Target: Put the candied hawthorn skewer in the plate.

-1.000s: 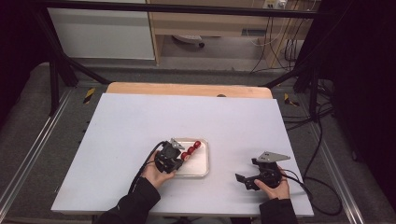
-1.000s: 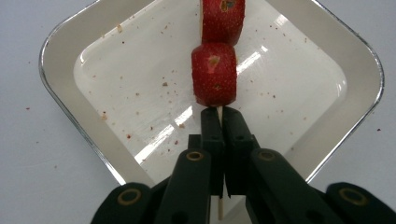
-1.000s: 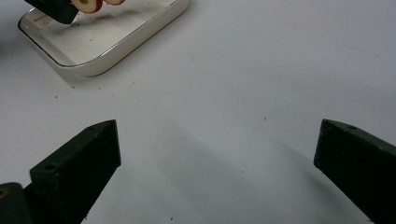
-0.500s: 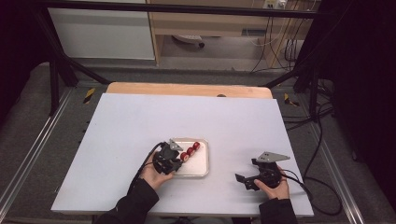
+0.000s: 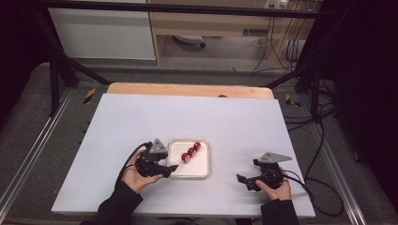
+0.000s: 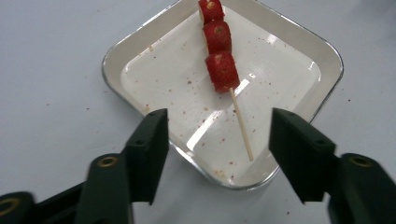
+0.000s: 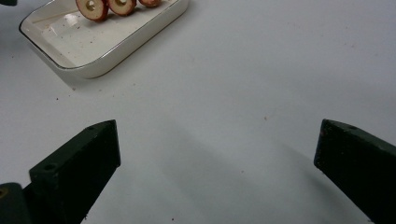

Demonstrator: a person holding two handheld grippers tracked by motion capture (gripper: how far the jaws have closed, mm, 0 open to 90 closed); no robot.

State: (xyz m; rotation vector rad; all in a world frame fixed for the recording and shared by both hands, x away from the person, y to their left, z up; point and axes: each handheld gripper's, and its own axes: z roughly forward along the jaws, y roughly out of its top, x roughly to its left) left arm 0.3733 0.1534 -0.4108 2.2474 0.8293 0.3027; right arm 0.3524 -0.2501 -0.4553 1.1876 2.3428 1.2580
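A wooden skewer (image 6: pixel 242 127) with three red fruit pieces (image 6: pixel 222 70) lies in a white square dish (image 6: pixel 140 51) at the table's front middle. In the high view the red pieces (image 5: pixel 190 152) rest in the dish (image 5: pixel 202 169). My left gripper (image 5: pixel 170 168) sits at the dish's left rim; its jaws have just been opening and stand apart, with the skewer's bare end lying free in the dish beyond them. In the left gripper view the left gripper (image 6: pixel 217 140) holds nothing. My right gripper (image 5: pixel 245 180) rests open on the table to the right, nothing between its jaws.
The white tabletop (image 5: pixel 187 117) lies on a wooden board (image 5: pixel 187 90). Cables trail off the right side (image 5: pixel 319 140). Dark frame rails run along both sides. In the right gripper view the dish (image 7: pixel 116 46) lies at the upper left.
My left gripper has let go of the skewer and drawn back a little toward the dish's left rim, jaws opening. The skewer now lies in the dish. The right gripper has kept still.
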